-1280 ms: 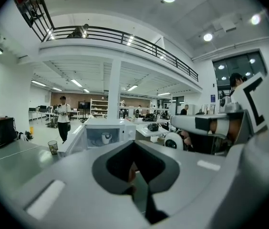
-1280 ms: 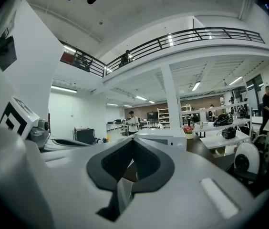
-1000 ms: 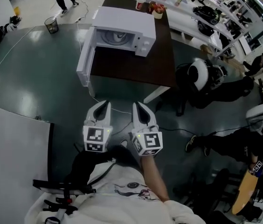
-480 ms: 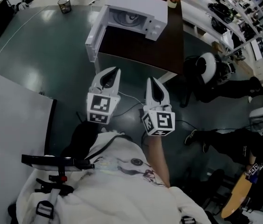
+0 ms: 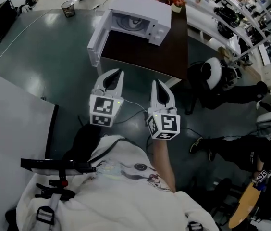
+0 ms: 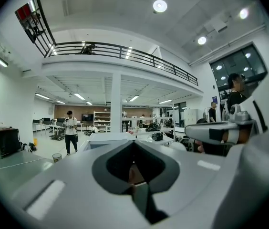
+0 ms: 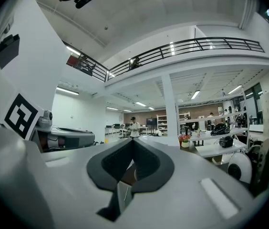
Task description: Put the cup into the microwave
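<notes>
Boxy white microwave (image 5: pixel 142 9) stands open on dark, rectangular table (image 5: pixel 142 54).

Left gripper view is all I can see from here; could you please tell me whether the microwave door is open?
Observer: Yes. In the head view the microwave stands on a dark table with its door swung open towards the picture's left.
Operator: Thank you. Is the right gripper holding anything?
Observer: No. Its own view shows the right gripper shut, with nothing between its jaws.
Operator: And are we over the table yet?
Observer: Not yet. From above, the left gripper and the right one hang side by side over the floor, short of the table's near edge.
</notes>
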Available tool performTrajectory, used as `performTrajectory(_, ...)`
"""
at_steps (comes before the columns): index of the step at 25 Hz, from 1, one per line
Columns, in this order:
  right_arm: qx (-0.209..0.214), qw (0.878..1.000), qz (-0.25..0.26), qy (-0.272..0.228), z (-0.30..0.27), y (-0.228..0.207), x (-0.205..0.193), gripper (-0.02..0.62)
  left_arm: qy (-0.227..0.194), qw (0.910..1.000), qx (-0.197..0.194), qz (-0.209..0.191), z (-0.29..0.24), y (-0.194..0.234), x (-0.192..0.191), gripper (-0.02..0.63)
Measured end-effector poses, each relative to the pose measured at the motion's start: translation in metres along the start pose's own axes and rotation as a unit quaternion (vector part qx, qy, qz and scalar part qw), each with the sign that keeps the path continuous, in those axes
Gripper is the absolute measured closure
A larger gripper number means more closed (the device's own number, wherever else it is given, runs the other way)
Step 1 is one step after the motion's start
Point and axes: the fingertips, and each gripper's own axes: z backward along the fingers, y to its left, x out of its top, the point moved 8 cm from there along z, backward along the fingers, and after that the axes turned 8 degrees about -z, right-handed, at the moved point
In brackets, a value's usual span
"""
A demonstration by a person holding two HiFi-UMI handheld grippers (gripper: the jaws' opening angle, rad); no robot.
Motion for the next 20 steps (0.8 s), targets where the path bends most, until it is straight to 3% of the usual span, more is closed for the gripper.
performTrajectory(20, 0.012, 1.000, 0.000, 0.008, -0.0016, 0.0049, -0.0073, 0.597, 0.016, 0.9998, 0.009, 0.001, 0.0038, 0.0014, -0.0098, 0.607)
